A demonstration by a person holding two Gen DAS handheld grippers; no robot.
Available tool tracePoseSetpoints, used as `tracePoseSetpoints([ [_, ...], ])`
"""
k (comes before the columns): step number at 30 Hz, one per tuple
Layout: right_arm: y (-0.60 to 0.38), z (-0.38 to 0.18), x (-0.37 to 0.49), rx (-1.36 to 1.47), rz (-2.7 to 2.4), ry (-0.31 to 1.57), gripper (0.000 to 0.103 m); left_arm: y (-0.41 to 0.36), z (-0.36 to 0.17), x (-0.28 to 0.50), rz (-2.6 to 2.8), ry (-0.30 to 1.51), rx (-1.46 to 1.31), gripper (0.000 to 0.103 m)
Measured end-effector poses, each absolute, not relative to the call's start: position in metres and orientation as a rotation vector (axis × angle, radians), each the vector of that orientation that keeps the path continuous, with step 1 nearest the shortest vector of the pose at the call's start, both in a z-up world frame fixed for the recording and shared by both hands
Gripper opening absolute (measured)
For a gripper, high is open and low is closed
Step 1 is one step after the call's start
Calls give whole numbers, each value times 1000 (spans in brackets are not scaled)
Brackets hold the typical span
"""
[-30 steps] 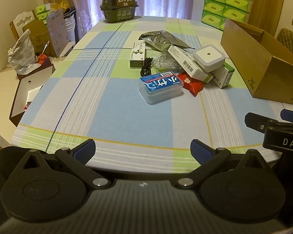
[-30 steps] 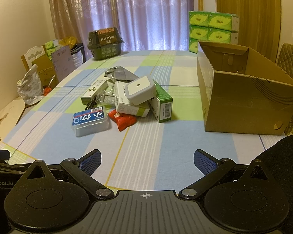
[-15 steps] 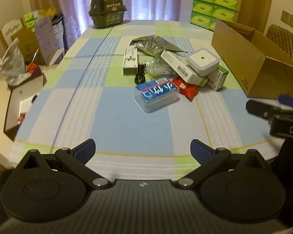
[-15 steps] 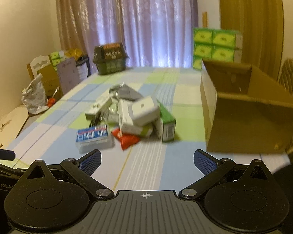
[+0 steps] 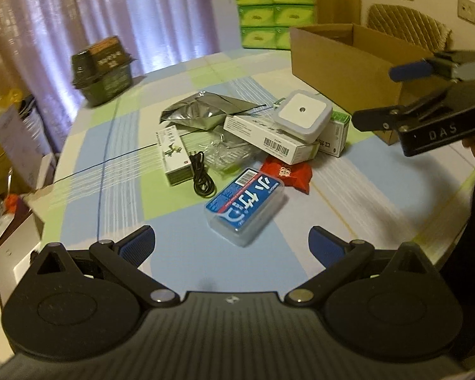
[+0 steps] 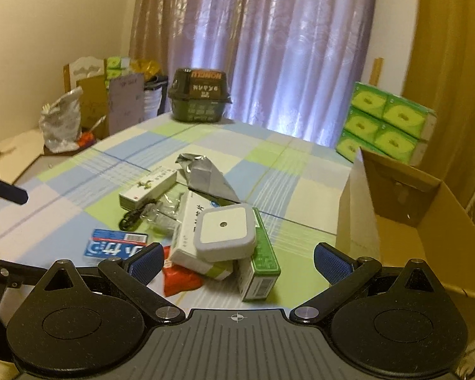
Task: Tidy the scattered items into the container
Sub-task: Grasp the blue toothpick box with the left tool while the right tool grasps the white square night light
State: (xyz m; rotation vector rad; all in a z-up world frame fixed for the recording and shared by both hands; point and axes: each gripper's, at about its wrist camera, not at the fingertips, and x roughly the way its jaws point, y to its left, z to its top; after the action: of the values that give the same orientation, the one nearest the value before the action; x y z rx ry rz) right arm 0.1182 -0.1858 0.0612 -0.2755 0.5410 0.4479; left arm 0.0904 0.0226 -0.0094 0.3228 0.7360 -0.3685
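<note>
Because nothing is picked up yet, each hand-held gripper [image 5: 231,242] [image 6: 237,261] is wide open and empty, aimed at the pile beside the cardboard box [image 6: 427,221] at the right.

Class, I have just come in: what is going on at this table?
A person holds a tool in each hand over a checked tablecloth. Both the left tool and right tool are open and empty. A pile of small items, including a blue-labelled clear case and a white square device, lies untouched beside the cardboard box.
</note>
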Motion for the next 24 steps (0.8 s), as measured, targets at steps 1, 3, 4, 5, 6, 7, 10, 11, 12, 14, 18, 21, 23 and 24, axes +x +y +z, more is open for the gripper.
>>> tracePoseSetpoints([
  [1,-184,58,124,-280,454,548,103,22,-13,96,-381,738,337,100],
  [3,-180,52,132,-284,472,555,103,20,-18,110,-430,726,370,97],
  [4,-178,50,136,-286,483,559,103,19,-21,116,-464,721,392,95],
  [5,-176,48,139,-288,492,564,103,17,-24,122,-495,718,418,93],
  [6,-174,47,143,-289,498,565,103,15,-27,128,-523,719,444,92],
  [7,-173,46,145,-291,504,562,103,13,-31,133,-551,723,458,91],
  [10,-165,42,152,-312,518,553,103,10,-43,154,-600,766,454,83],
  [11,-163,40,154,-322,520,551,103,8,-48,160,-610,779,454,80],
  [12,-160,39,157,-332,521,548,103,7,-51,165,-620,788,456,79],
  [14,-155,37,162,-354,520,537,103,6,-57,171,-625,797,465,75],
  [18,-145,31,174,-400,518,533,103,6,-63,176,-622,822,445,62],
  [21,-143,26,181,-402,505,555,103,6,-60,173,-586,845,397,58],
  [23,-142,24,184,-408,496,559,103,7,-58,170,-558,871,349,56],
  [24,-141,23,185,-410,492,557,103,6,-57,168,-545,879,331,56],
])
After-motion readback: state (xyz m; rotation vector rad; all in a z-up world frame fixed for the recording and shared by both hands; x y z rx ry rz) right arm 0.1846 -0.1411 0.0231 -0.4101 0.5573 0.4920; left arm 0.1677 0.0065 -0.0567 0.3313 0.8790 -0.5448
